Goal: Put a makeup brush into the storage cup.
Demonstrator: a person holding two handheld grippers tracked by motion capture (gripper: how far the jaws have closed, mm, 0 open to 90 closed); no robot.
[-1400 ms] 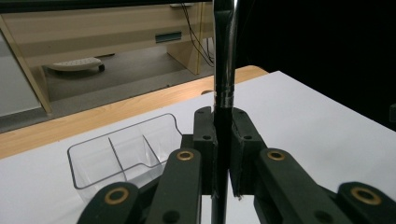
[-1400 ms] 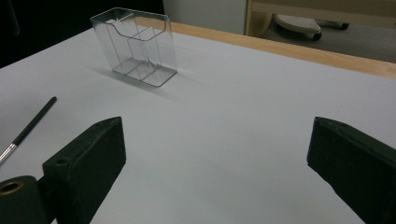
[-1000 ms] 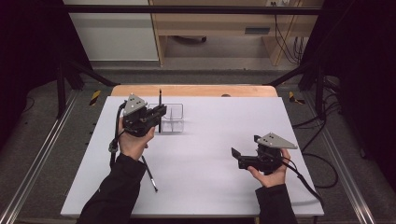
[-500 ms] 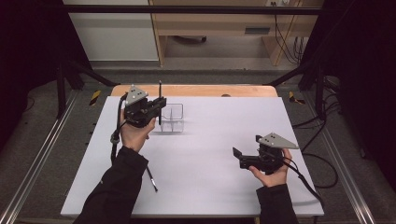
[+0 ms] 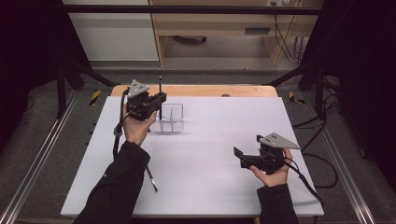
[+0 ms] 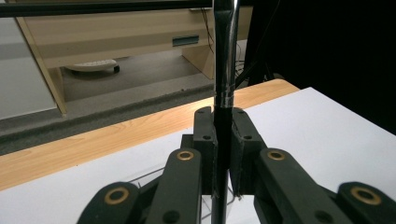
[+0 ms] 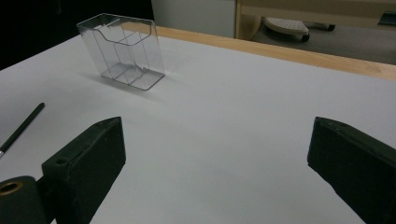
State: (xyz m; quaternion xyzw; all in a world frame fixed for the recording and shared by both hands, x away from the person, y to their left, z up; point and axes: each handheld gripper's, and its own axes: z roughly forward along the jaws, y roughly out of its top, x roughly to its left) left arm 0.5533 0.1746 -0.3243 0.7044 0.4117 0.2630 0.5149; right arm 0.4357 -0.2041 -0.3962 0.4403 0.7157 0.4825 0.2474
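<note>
My left gripper (image 5: pixel 158 101) is up at the far left of the white table (image 5: pixel 215 186), shut on a thin black brush (image 5: pixel 160 86) that it holds upright. In the left gripper view both pads clamp the brush's dark handle (image 6: pixel 223 93) just below a silver band. The brush's lower end hangs at the left end of a clear plastic holder (image 5: pixel 171 119) with several compartments; I cannot tell if it is inside. My right gripper (image 5: pixel 240 157) rests low at the right, open and with nothing in it, its jaws (image 7: pixel 215 154) wide apart and facing the holder (image 7: pixel 122 51).
A second black brush (image 5: pixel 152 179) lies flat on the table near the left forearm and is seen at the left edge (image 7: pixel 21 128) in the right gripper view. A wooden strip (image 5: pixel 196 90) borders the far edge. Cables trail from both grippers.
My left gripper has carried the upright brush a little toward the far edge of the table, by the holder's left end. The right gripper has stayed put.
</note>
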